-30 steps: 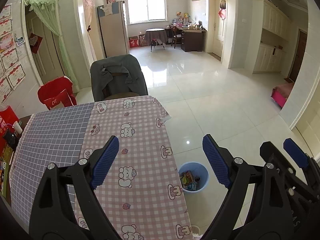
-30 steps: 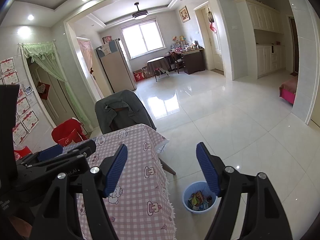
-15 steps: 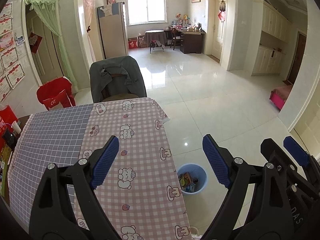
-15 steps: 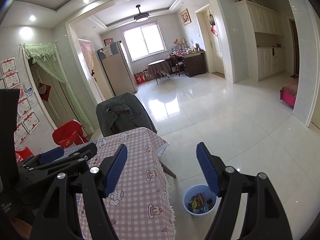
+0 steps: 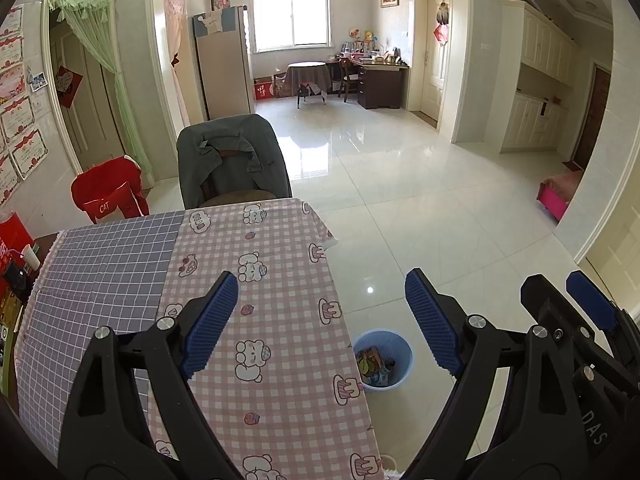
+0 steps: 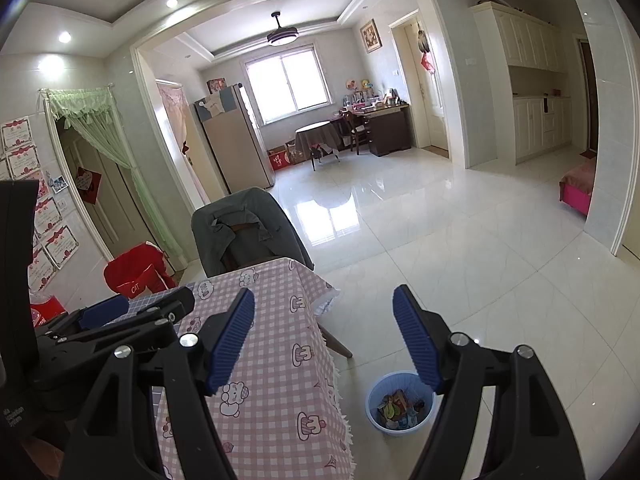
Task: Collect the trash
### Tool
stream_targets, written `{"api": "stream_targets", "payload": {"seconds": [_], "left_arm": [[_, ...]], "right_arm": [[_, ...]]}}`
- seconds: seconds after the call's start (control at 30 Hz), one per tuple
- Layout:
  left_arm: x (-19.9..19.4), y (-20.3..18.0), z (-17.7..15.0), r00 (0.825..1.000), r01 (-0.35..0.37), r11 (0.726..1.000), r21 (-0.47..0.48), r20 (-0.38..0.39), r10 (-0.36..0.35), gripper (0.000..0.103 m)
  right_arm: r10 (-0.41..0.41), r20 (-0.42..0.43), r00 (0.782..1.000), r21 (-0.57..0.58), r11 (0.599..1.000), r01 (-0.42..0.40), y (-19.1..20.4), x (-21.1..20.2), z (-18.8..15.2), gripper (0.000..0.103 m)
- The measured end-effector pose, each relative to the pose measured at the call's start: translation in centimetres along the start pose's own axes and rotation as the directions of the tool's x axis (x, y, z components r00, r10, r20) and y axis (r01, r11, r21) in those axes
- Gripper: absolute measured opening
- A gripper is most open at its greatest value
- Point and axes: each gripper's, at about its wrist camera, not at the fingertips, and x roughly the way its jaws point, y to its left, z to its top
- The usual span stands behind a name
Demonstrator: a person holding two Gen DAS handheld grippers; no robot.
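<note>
A small blue bin (image 5: pixel 385 360) holding colourful wrappers stands on the white floor beside the table's right edge; the right wrist view shows the bin (image 6: pixel 400 404) too. My left gripper (image 5: pixel 320 320) hovers open above the pink checked tablecloth (image 5: pixel 280 320), nothing between its blue pads. My right gripper (image 6: pixel 324 340) is open and empty as well, over the table's right edge. The right gripper (image 5: pixel 576 308) shows at the right of the left wrist view, and the left gripper (image 6: pixel 120 312) at the left of the right wrist view.
A chair draped with a grey jacket (image 5: pixel 232 160) stands at the table's far end. A red bag (image 5: pixel 108 196) sits by the left wall. Small items (image 5: pixel 16 276) lie at the table's left edge. Glossy tiled floor (image 5: pixel 420 200) spreads to the right.
</note>
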Motion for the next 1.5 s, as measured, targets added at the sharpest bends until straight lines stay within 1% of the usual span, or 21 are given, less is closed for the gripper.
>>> {"api": "stream_targets", "payload": {"seconds": [0.57,1.5], "left_arm": [[-0.4,0.5,0.8,0.999,-0.006,1.0,0.005,0.038,0.006,0.084],[0.0,-0.1,1.8,0.999,-0.002,1.0,0.022,0.039,0.001,0.084]], "right_arm": [[0.001,0.021,1.0,-0.009,1.0,-0.001,0.6,-0.2,0.7,0.071],[0.002,0.023,1.0,0.01,1.0,-0.002,0.3,0.1,1.3,0.071]]}}
